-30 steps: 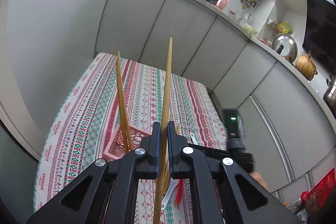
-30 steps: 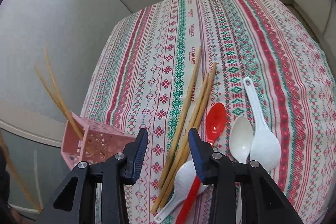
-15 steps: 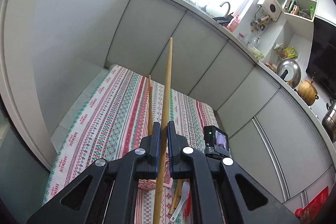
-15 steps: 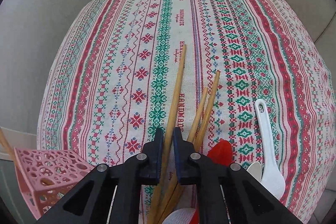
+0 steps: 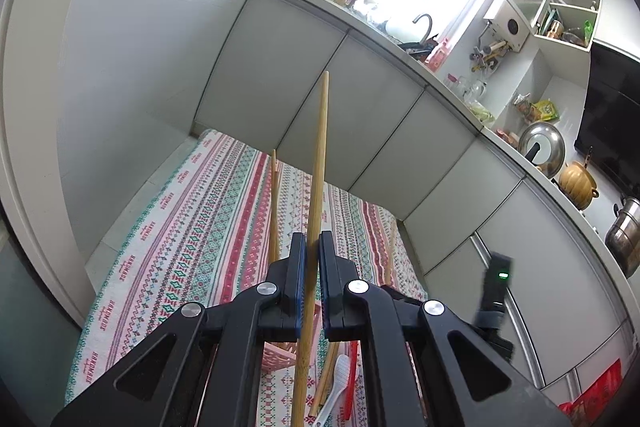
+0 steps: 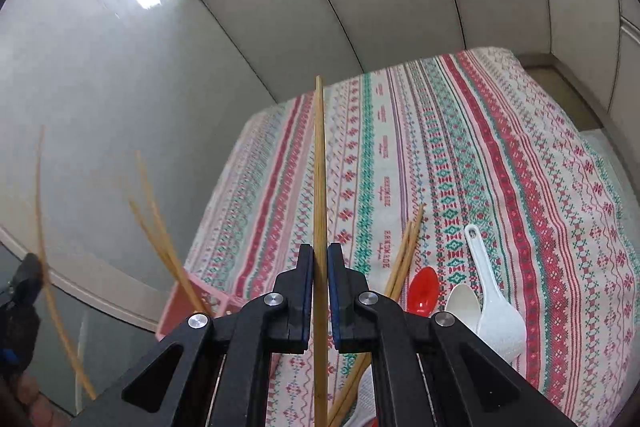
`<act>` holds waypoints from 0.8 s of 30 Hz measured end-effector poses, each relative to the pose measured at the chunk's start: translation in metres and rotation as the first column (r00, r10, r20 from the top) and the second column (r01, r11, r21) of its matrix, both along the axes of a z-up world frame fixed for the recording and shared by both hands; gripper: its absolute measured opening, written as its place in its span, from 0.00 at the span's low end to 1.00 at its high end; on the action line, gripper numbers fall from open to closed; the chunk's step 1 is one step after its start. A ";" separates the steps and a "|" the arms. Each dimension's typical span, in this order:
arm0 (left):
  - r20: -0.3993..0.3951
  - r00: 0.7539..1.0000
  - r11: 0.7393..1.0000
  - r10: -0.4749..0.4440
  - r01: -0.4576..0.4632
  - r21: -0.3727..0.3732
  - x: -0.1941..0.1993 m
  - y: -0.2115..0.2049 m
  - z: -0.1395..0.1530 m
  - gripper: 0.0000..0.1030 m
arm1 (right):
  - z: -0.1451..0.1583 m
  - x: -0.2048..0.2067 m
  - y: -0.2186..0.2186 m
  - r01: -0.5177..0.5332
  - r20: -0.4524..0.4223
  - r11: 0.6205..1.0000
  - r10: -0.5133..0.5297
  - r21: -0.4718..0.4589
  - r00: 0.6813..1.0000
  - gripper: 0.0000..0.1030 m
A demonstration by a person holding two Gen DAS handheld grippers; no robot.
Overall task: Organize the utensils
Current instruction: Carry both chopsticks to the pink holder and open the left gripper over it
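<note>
Chopsticks are the main thing here, and both hands have one right now. The left hand-held gripper [image 5: 312, 279] is clamped on a chopstick [image 5: 318, 163] that sticks up past the jaws toward 12 o'clock, with its lower end running down between the finger arms. The right hand-held gripper [image 6: 320, 291] is pinched tight on its own chopstick [image 6: 319, 163], also pointing to 12 and lifted clear of the striped cloth on the bench [image 6: 500, 167].

The pink basket [image 6: 180, 303] sits at about 8 o'clock from the right gripper's tips, near the bench edge, and already has a couple of chopsticks [image 6: 160, 227] leaning out of it. In the left view the basket [image 5: 280, 355] peeks out just under the jaws, so I'd guess the left stick is pretty much lined up for the drop.

Still lying on the cloth: a few loose chopsticks [image 6: 408, 247] at 2 o'clock from the right jaws, then a red spoon [image 6: 422, 291] and two white spoons [image 6: 492, 303] beside them.

So I'd call this the carry-to-basket step, maybe half done. Next move as I see it: tip each stick down, get the lower end over the basket opening, and only then let go. The sticks are long and thin, so they could pivot in the pads or knock the light basket over.
</note>
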State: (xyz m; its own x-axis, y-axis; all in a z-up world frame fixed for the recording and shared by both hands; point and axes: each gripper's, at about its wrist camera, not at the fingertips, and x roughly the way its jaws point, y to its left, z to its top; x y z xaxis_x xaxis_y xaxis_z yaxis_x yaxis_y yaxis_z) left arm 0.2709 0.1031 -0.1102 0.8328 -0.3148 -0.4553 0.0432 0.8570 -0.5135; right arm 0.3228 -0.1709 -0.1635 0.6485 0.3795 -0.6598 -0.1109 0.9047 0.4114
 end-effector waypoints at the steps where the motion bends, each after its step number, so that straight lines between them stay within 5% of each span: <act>1: -0.002 1.000 1.000 0.000 0.000 -0.011 0.001 0.001 -0.002 0.06 | 0.007 -0.007 0.001 -0.002 0.037 1.000 0.001 0.012 0.999 0.07; 9: 0.035 0.998 0.993 0.048 -0.044 -0.107 0.011 0.010 -0.013 0.06 | 0.061 -0.045 0.004 -0.042 0.304 0.996 0.015 0.083 0.953 0.07; 13: 0.086 0.994 0.995 0.061 -0.053 -0.088 0.013 0.004 -0.015 0.06 | 0.082 -0.060 0.011 -0.075 0.395 0.995 0.046 0.059 0.918 0.07; 24: 0.184 0.974 0.991 0.130 -0.126 -0.031 0.033 -0.007 -0.046 0.06 | 0.084 -0.067 0.019 -0.090 0.436 0.994 0.056 0.056 0.898 0.07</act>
State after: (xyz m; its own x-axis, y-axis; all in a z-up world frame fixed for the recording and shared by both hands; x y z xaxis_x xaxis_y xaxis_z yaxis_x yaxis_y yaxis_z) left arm 0.3040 0.0964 -0.1560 0.9362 -0.2069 -0.2841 0.0297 0.8520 -0.5228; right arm 0.2554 -0.1522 -0.0791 0.8325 0.4729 -0.2887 -0.3577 0.8566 0.3718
